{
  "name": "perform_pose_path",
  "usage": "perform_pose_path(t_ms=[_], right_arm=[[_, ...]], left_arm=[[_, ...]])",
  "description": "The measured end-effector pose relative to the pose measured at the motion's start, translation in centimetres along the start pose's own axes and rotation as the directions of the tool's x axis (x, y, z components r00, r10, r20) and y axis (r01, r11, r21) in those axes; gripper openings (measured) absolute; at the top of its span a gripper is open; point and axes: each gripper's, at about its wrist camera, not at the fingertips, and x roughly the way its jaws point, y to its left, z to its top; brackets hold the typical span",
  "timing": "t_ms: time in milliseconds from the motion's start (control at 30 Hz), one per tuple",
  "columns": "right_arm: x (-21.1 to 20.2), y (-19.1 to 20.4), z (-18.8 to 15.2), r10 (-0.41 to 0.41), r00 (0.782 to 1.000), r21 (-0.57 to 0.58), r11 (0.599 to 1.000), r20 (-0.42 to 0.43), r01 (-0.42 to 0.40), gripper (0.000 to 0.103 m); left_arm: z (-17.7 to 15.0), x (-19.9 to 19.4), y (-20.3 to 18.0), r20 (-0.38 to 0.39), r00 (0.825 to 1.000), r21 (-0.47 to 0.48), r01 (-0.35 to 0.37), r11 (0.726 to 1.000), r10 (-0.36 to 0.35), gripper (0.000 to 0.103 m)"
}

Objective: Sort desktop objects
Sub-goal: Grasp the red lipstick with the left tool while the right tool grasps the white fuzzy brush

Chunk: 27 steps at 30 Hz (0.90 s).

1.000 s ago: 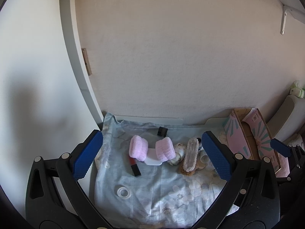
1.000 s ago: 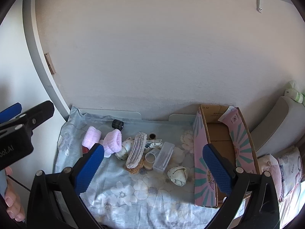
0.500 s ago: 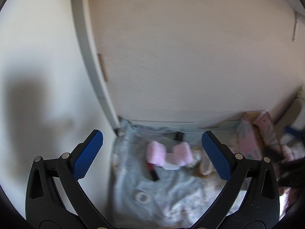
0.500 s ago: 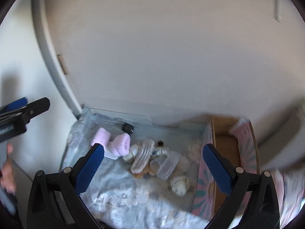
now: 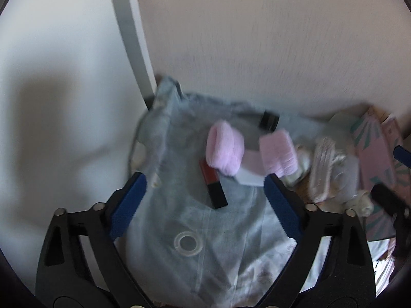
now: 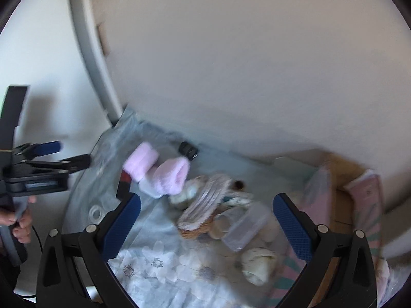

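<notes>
Desktop objects lie scattered on a pale blue floral cloth (image 6: 164, 256) spread over the table against a cream wall (image 6: 244, 64); both views are blurred. At the right end of the cloth stands an open cardboard box with pink and teal striped sides (image 6: 341, 200), its flaps up. Two fluffy pink rolled cloths (image 5: 224, 148) sit at the far middle of the cloth, side by side with a white flat piece (image 5: 250, 177) under them. Just right of them is a heap: a long pale ribbed brush (image 6: 203, 200) resting on a brown woven pad, a clear plastic rectangular container (image 6: 244, 227) beside it, and a cream crumpled lump (image 6: 258, 261) nearer the camera. A red and black stick-shaped case (image 5: 213, 184) lies just near-left of the pink cloths, partly tucked under the left one. A small black cylinder (image 5: 268, 119) sits at the far edge by the wall. A clear tape ring (image 5: 186, 241) lies alone nearer the camera.

The left gripper (image 5: 205, 205) hangs above the red and black case with its blue-padded jaws apart and closing, the pads touching nothing. The right gripper (image 6: 205, 223) hangs over the heap, jaws wide apart and empty. A hand (image 6: 15, 220) at the left edge holds the left gripper's handle.
</notes>
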Motion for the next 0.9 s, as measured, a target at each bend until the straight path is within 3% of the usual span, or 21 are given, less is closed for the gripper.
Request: perform_pose_path(t_ms=[133, 267, 533, 767, 900], right_arm=[[3.3, 2.3, -1.9, -0.037, 0.999, -0.063, 0.997, 0.031, 0.039, 0.088], [6.3, 4.3, -4.5, -0.081, 0.995, -0.08, 0.993, 0.052, 0.085, 0.074], [9.3, 4.5, -6.9, -0.163, 0.986, -0.051, 0.985, 0.034, 0.164, 0.071], [11.5, 3.0, -6.8, -0.191, 0.982, -0.005, 0.982, -0.01, 0.191, 0.052], [11.6, 2.4, -6.2, -0.187, 0.982, 0.025, 0.982, -0.005, 0.187, 0.039]], left_arm=[[-0.7, 4.3, -0.1, -0.03, 1.0, -0.028, -0.009, 1.0, 0.009, 0.074], [-1.7, 7.7, 0.4, -0.063, 0.998, -0.07, -0.027, 0.997, 0.023, 0.069], [-2.3, 9.6, 0.9, -0.078, 0.997, -0.088, -0.033, 0.996, 0.026, 0.061], [-2.2, 10.0, 1.4, -0.079, 0.997, -0.074, -0.02, 0.997, 0.015, 0.048], [-2.1, 9.6, 1.4, -0.065, 0.998, -0.048, -0.017, 0.999, 0.014, 0.031]])
